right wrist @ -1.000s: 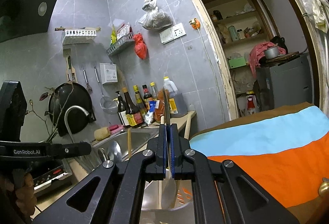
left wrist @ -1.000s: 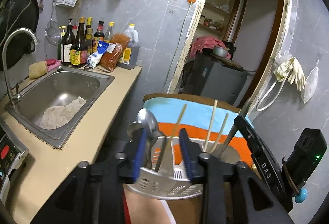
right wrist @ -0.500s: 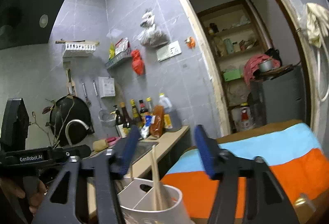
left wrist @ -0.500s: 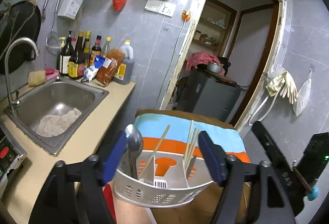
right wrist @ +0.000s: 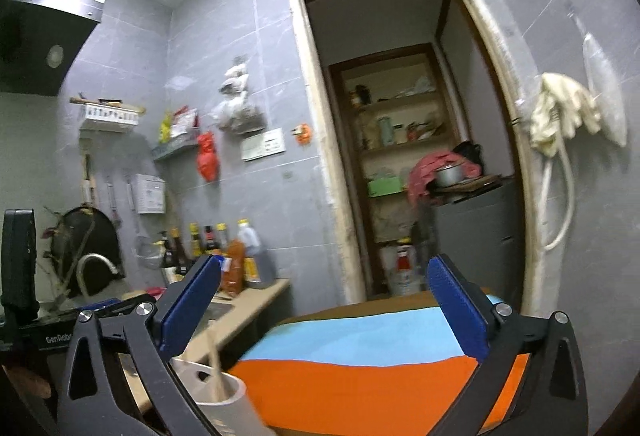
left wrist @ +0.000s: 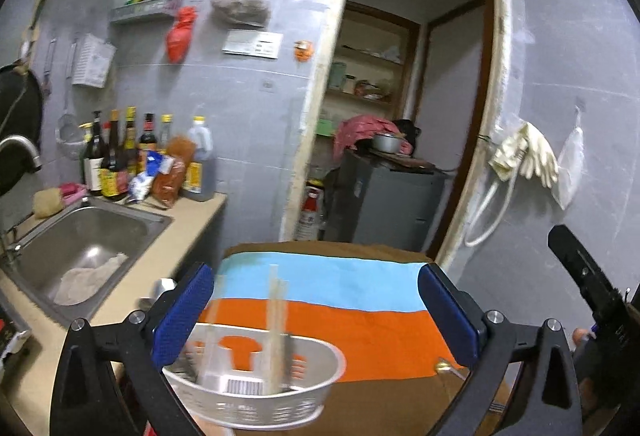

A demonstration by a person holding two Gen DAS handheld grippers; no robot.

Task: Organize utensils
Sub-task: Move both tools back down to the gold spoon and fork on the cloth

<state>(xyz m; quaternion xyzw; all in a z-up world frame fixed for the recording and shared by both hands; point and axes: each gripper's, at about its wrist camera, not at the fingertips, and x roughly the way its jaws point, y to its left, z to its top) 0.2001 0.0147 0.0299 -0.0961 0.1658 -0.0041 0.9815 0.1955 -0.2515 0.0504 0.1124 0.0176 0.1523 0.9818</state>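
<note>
A white slotted utensil holder (left wrist: 256, 392) stands on the striped blue and orange cloth (left wrist: 320, 312). Wooden chopsticks (left wrist: 276, 320) and a metal spoon (left wrist: 162, 286) stand in it. My left gripper (left wrist: 316, 316) is wide open and empty above and behind the holder. My right gripper (right wrist: 324, 308) is wide open and empty, raised above the cloth (right wrist: 360, 364). The holder's rim (right wrist: 224, 396) with one chopstick (right wrist: 214, 364) shows at the lower left of the right wrist view.
A steel sink (left wrist: 80, 248) with a rag is set in the beige counter (left wrist: 188, 220) on the left. Sauce bottles (left wrist: 132, 156) stand against the tiled wall. A doorway (left wrist: 400, 116) with a grey cabinet (left wrist: 384, 208) lies ahead. The right gripper's body (left wrist: 588, 288) shows at the right edge.
Both grippers opened: the left from around the holder's rim, the right from a chopstick, which is now in the holder. Both have pulled back and upward from the holder.
</note>
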